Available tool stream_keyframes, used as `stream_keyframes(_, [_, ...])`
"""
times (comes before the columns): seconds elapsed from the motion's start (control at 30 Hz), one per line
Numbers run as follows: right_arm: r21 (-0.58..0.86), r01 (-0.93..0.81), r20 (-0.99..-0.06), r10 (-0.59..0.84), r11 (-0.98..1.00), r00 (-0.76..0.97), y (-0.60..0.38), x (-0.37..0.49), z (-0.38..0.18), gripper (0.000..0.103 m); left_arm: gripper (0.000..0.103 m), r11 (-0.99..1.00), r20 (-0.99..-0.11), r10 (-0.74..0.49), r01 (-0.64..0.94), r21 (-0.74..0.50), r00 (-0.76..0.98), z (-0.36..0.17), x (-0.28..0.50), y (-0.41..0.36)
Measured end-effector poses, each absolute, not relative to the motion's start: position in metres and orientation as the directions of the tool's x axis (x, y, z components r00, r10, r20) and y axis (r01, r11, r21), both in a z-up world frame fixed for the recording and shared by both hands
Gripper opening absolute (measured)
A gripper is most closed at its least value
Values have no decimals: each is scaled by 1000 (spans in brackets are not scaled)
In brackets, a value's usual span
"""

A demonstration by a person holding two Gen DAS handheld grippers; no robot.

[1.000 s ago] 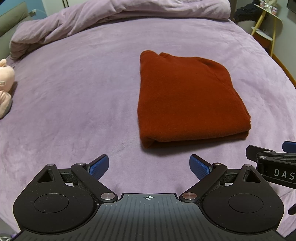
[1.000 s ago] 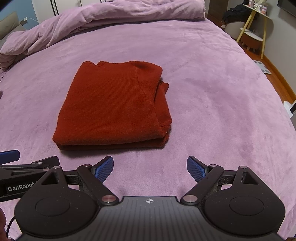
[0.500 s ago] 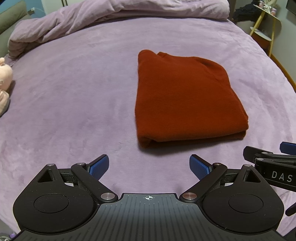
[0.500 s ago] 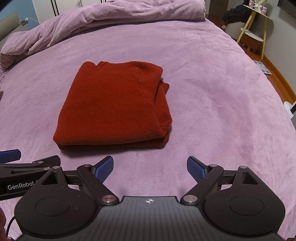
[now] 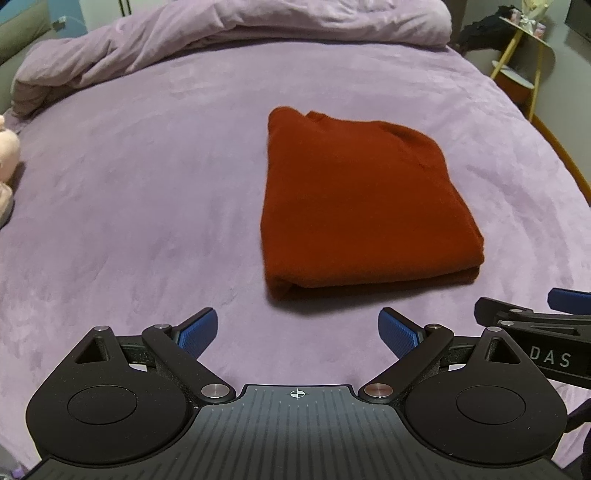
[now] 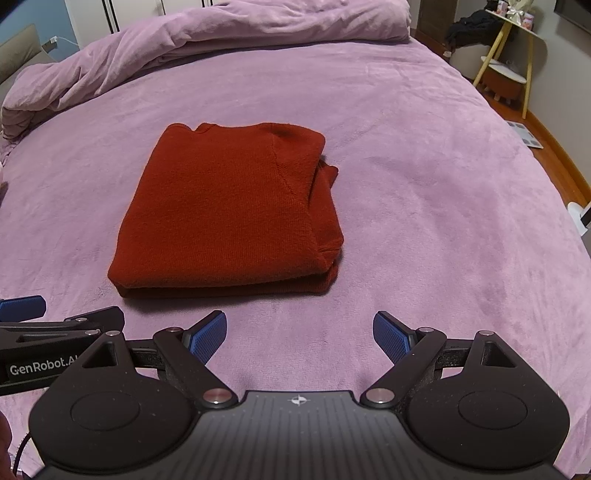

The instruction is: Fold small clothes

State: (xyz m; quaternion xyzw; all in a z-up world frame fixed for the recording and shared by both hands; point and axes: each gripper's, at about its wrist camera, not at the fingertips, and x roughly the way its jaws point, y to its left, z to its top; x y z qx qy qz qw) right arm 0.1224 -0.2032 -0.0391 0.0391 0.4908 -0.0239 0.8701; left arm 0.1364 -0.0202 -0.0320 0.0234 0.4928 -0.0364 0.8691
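A rust-red sweater (image 5: 362,206) lies folded into a neat rectangle on the purple bedspread (image 5: 129,206); the right wrist view shows the same sweater (image 6: 229,214) with stacked layers along its right edge. My left gripper (image 5: 297,330) hovers open just short of the sweater's near edge, nothing between its blue pads. My right gripper (image 6: 299,332) is open too, held near the sweater's near right corner and apart from it. Each gripper's side shows at the edge of the other's view.
A bunched purple duvet (image 5: 221,33) lies across the head of the bed. A pink plush toy (image 5: 7,162) sits at the left edge. A yellow-legged side table (image 6: 513,48) and wooden floor lie off the bed's right side.
The sweater drifts slightly left in the left wrist view as that gripper turns a touch. The right wrist view is unchanged, and both grippers stay open.
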Motion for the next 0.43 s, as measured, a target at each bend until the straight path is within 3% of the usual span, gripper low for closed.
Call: stream_keyframes(0.43, [38, 81, -850, -11, 996, 527, -204, 119, -35, 87, 97, 989, -847, 42, 100, 112, 531, -32, 131, -29])
